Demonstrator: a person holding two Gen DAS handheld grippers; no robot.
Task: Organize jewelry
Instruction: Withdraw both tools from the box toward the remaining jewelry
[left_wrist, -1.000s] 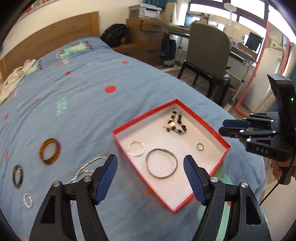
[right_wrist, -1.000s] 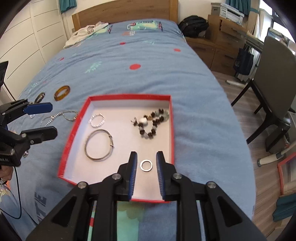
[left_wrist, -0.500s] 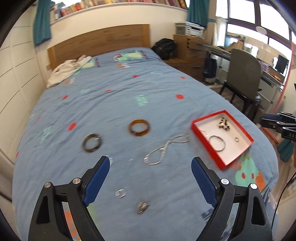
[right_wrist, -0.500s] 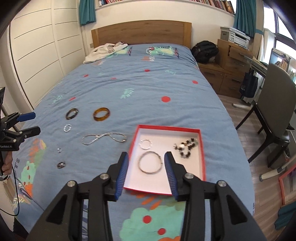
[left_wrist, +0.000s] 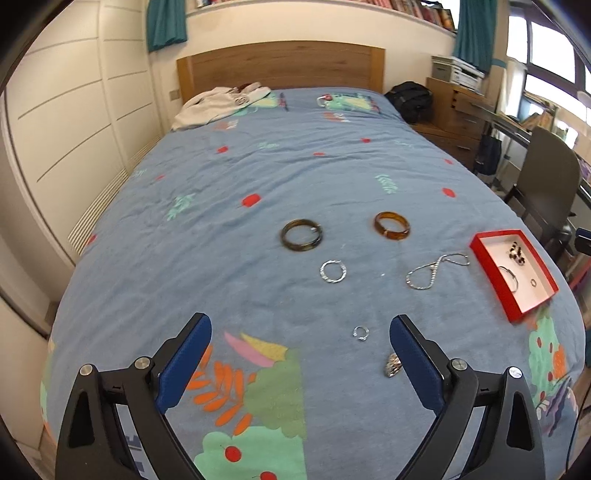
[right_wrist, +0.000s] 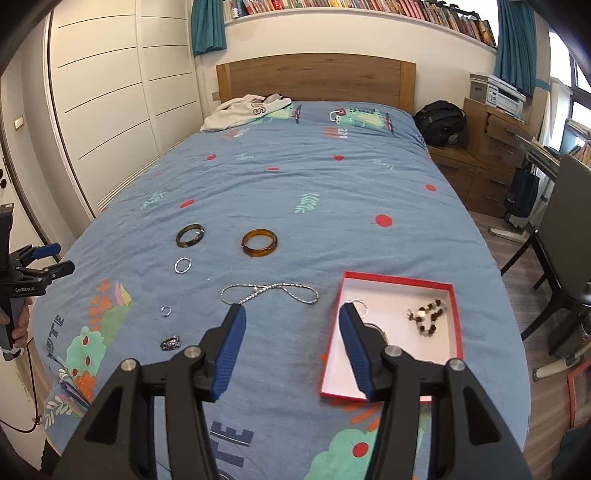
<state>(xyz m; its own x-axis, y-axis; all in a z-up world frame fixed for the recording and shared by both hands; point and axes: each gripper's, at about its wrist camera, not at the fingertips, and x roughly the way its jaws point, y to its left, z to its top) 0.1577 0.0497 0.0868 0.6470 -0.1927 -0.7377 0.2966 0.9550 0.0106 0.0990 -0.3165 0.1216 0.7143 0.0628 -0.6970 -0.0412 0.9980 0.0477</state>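
Note:
A red box (right_wrist: 454, 325) (left_wrist: 496, 284) on the blue bed holds a beaded bracelet (right_wrist: 428, 317), a silver hoop and a small ring (left_wrist: 533, 283). Loose on the bedspread lie a dark bangle (left_wrist: 301, 235) (right_wrist: 190, 235), an amber bangle (left_wrist: 392, 225) (right_wrist: 259, 242), a silver hoop (left_wrist: 333, 271) (right_wrist: 183, 265), a silver chain (left_wrist: 436, 270) (right_wrist: 269, 292), a small ring (left_wrist: 361, 332) (right_wrist: 166, 311) and a silver brooch (left_wrist: 392, 364) (right_wrist: 170, 343). My left gripper (left_wrist: 299, 358) is open and empty above the bed's near end. My right gripper (right_wrist: 291, 350) is open and empty, between chain and box.
A white garment (right_wrist: 245, 109) lies by the wooden headboard (right_wrist: 314, 79). A chair (right_wrist: 561, 236) and desk stand to the right of the bed, a black backpack (right_wrist: 439, 122) by the drawers. White wardrobe doors (right_wrist: 103, 110) run along the left.
Both grippers have pulled back from the red box and risen, so the whole bed shows. The right gripper has opened from nearly shut to wide. The small ring stays in the box.

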